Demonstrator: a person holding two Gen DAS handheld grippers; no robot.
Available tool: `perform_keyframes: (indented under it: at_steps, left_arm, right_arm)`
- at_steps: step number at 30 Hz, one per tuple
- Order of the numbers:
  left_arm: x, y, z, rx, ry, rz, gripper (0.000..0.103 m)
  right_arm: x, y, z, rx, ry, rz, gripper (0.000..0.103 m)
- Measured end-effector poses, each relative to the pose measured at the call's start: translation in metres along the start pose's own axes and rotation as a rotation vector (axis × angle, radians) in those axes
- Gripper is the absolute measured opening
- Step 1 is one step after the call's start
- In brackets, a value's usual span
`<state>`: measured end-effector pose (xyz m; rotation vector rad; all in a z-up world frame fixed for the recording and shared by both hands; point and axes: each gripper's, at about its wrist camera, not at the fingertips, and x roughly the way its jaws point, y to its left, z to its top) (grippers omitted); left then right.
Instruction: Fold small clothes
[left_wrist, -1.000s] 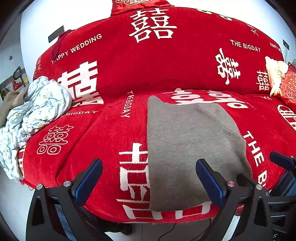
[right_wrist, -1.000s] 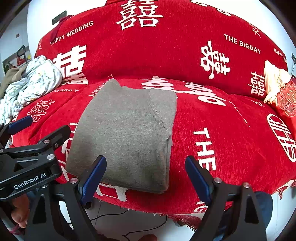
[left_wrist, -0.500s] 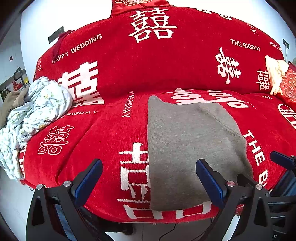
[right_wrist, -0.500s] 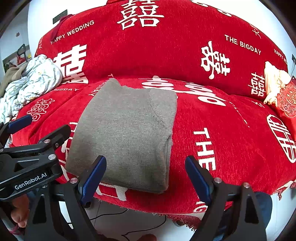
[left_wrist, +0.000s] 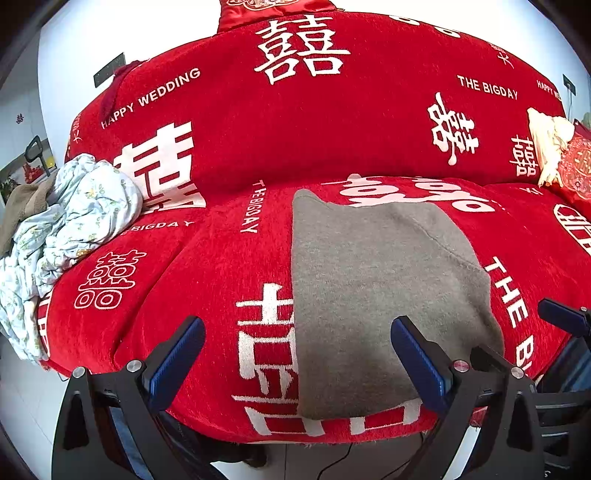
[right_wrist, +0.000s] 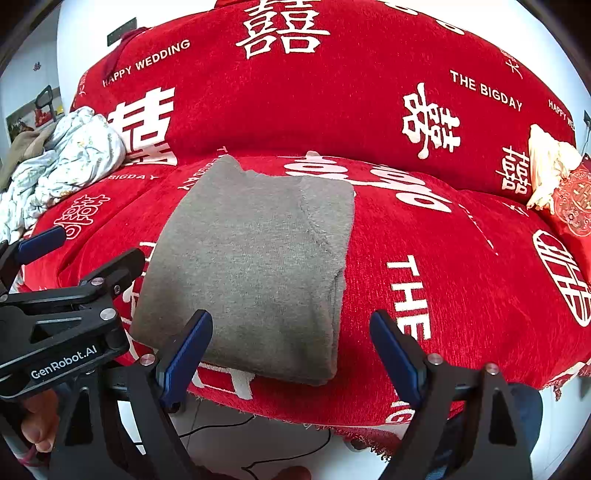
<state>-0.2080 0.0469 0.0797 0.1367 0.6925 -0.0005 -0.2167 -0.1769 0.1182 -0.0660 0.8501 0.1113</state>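
Note:
A grey knit garment (left_wrist: 373, 291) (right_wrist: 255, 266) lies folded into a flat rectangle on the red sofa seat (left_wrist: 207, 280), its near edge at the seat's front. My left gripper (left_wrist: 299, 365) hovers open in front of that edge, with the garment's lower left corner between its blue pads and nothing gripped. My right gripper (right_wrist: 291, 354) is open too, held just before the garment's lower right corner. In the right wrist view the left gripper's black body (right_wrist: 62, 317) sits at the left.
A crumpled pale floral cloth pile (left_wrist: 62, 229) (right_wrist: 62, 162) rests on the sofa's left end. A cream cloth (right_wrist: 546, 166) and a red embroidered cushion (right_wrist: 572, 199) sit at the right end. Black cables (right_wrist: 236, 424) trail on the white floor below the seat front.

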Motion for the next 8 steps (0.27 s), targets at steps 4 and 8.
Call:
perform_keyframes:
  at_steps: [4,8]
  left_arm:
    - [-0.0008,-0.0010,-0.0001,0.003,-0.002,-0.003,0.101]
    - [-0.0010,-0.0030,0.0005,0.007,-0.003,-0.004,0.101]
  right_arm:
    - [0.0005,-0.0010,-0.0001,-0.006,0.002,0.007,0.089]
    - [0.0004,-0.0006,-0.0001,-0.005,0.002,0.005,0.089]
